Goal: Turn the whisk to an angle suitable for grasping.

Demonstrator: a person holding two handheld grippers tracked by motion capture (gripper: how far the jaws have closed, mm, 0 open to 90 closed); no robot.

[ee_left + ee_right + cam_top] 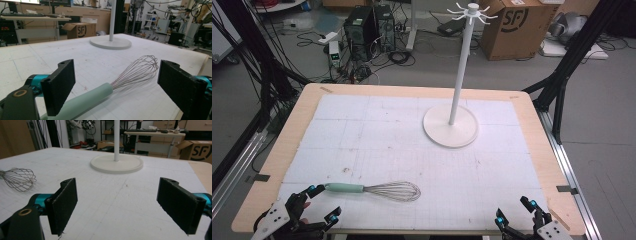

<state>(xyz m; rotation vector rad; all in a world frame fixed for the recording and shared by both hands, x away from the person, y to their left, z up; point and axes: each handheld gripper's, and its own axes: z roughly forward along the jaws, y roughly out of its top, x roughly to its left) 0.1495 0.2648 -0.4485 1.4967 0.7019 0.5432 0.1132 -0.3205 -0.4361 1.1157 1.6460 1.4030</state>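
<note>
On the mat, whisk [377, 190] is lying flat, handle toward left gripper [319, 205] for grasping. Both grippers' jaws are standing apart, right gripper [516, 211] idling

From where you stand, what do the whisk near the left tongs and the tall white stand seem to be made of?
The pale green-handled wire whisk: its loops look like thin bare steel wire, grey and shiny; the handle looks like matte plastic or silicone, smooth and without glare. The tall white pole stand with round base: probably painted metal or plastic, with an even, slightly satin white coat; the pictures cannot settle which.
</note>
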